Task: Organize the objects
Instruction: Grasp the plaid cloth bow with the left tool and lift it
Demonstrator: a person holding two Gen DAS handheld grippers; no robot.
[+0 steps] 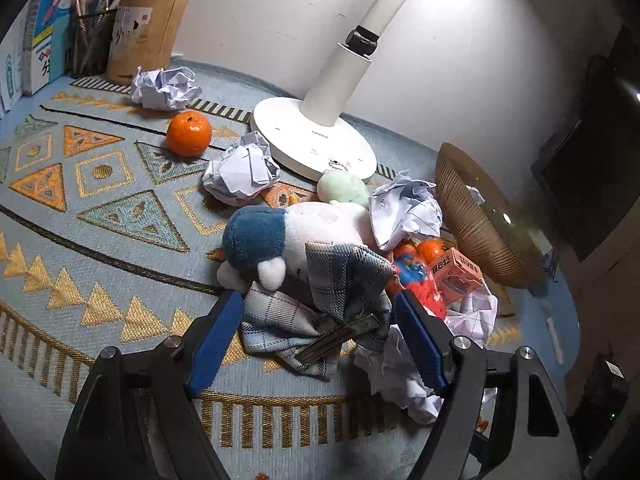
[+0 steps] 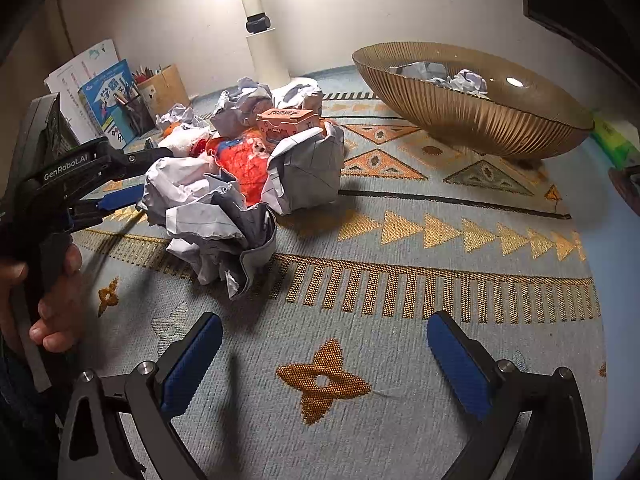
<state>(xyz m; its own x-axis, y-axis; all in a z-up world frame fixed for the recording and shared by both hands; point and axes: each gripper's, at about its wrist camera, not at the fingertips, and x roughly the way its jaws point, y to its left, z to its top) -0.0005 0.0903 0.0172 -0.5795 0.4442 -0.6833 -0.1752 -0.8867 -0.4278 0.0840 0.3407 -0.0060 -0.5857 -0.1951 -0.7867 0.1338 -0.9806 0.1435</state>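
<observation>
Straddling plaid cloth [image 1: 316, 312] at near edge of clutter pile on counter [image 1: 100, 208]: left claw [image 1: 320, 340] spread, nothing gripped. Right claw [image 2: 324, 364] released, over bare mat. Cloth judged soft, light, limp; best pinched at bunched fold, clear of plush toy [image 1: 296, 236].

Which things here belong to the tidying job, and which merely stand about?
Job:
crumpled white paper balls
ribbed brown glass bowl
round orange fruit
blue-and-white plush toy
plaid grey cloth
small pink carton

Standing about:
white desk lamp
brown pen cup
upright books
</observation>
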